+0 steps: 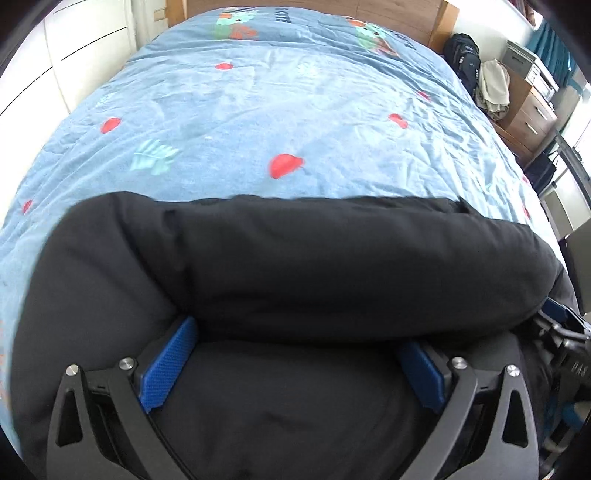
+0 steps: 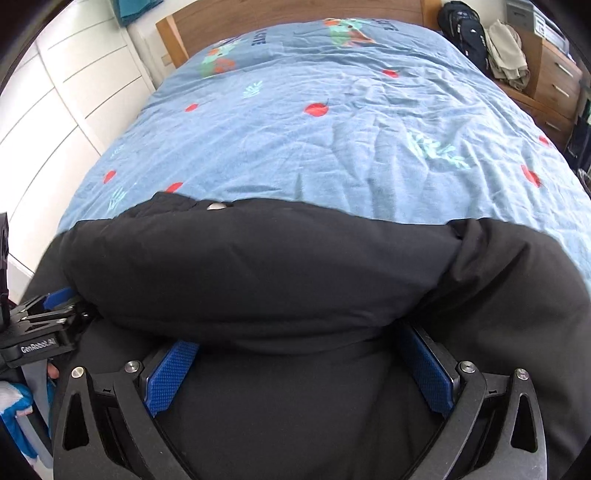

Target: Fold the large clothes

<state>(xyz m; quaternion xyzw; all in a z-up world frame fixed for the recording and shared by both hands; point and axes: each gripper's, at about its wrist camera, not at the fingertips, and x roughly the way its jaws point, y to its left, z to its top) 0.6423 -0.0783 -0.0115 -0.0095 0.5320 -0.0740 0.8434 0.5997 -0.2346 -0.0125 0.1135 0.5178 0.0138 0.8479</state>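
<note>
We see a bed (image 1: 295, 110) with wrinkled blue printed cover, wooden headboard (image 2: 295, 14), white wardrobe (image 2: 55, 110).
Puffy black jacket (image 1: 332, 266), folded over, lies at bed's near edge; left gripper (image 1: 295, 363) and right gripper (image 2: 299, 373) both spread wide, nothing pinched.

1 garment, 1 bed, 2 grippers

1 black padded coat (image 1: 295, 266) at the near edge of 1 blue-covered bed (image 1: 258, 110); 1 left gripper (image 1: 295, 350), 1 right gripper (image 2: 299, 362); 1 black backpack (image 2: 465, 33).

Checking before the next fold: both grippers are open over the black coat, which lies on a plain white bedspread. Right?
Not quite. The bedspread is blue with red and green prints, as both wrist views show. The rest holds: left gripper and right gripper are open over the black coat.
</note>
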